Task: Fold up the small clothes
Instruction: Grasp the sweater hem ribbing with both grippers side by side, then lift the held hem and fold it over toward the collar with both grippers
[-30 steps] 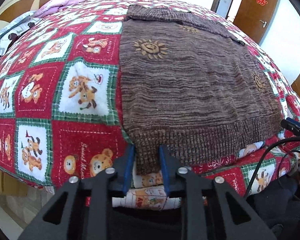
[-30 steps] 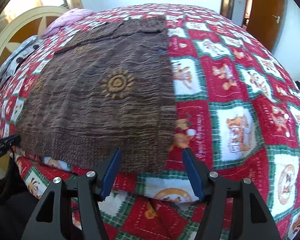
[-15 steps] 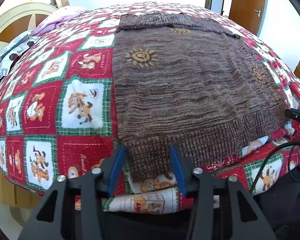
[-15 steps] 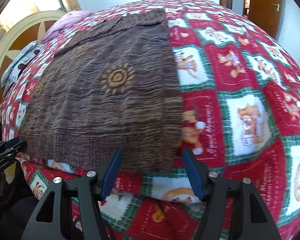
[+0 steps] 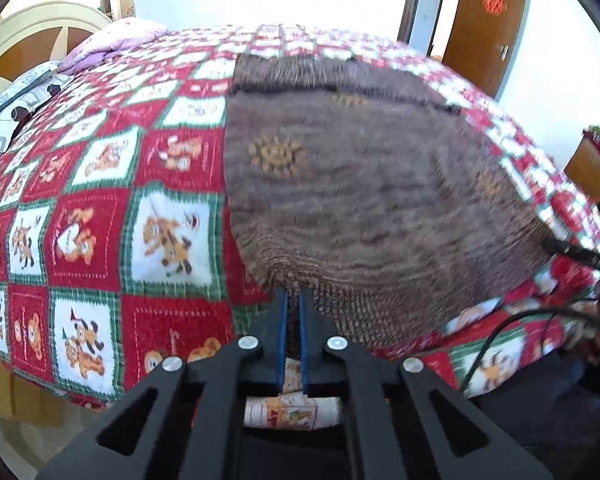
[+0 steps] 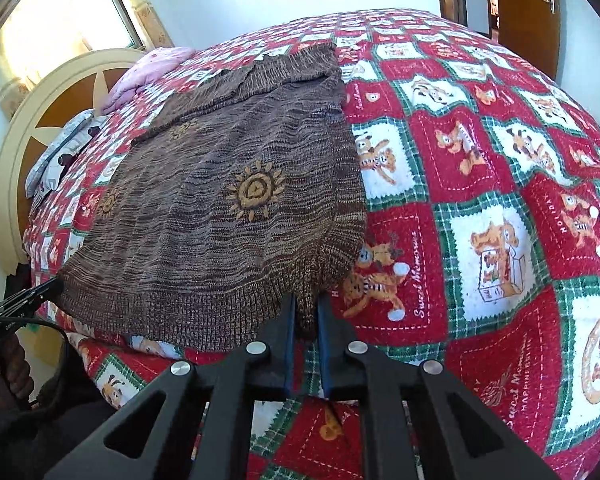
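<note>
Both grippers' jaws, apart a second ago, now pinch the hem. Brown sweater lies spread across the patchwork quilt, filling mid-frame above left gripper, clamped shut, and right gripper, closing on ribbed knit.

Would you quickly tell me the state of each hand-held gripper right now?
Left hand-held gripper: shut on the brown sweater hem.
Right hand-held gripper: closing on the sweater's other hem corner.
</note>
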The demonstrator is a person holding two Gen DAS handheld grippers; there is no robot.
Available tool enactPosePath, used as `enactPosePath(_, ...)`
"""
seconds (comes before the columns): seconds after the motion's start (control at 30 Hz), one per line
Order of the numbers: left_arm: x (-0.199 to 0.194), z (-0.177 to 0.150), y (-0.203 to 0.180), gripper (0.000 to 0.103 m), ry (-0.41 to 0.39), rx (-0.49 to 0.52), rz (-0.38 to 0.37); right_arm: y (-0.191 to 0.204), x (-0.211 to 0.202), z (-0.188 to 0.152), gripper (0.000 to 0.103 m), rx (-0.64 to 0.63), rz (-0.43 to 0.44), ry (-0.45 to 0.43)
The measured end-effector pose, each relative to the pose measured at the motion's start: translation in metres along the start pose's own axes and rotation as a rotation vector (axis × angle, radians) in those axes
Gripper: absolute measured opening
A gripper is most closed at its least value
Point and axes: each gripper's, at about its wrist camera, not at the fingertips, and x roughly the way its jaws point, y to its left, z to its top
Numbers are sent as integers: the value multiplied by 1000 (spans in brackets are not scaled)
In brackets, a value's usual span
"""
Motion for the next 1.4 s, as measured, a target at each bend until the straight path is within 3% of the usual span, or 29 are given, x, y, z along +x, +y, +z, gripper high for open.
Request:
enactPosePath(0.17, 10, -2, 6, 5, 44, -41, -51, -4, -18, 5, 8, 45, 97, -73)
enactPosePath(0.3, 0, 4, 5, 5, 16, -60, -99, -11, -23, 7, 8, 93, 130, -97)
enactPosePath(0.63, -16, 34, -6, 4, -81, 49, 34, -8, -46, 24, 7, 88, 135, -173)
enactPosePath(0.83, -17, 46, -9, 4, -127, 80, 64, -14, -53, 34, 7, 96, 133, -189)
enactPosePath(1.4, -22, 83, -4, 4, -191, 34, 60, -4, -66, 70, 7, 58, 130, -254)
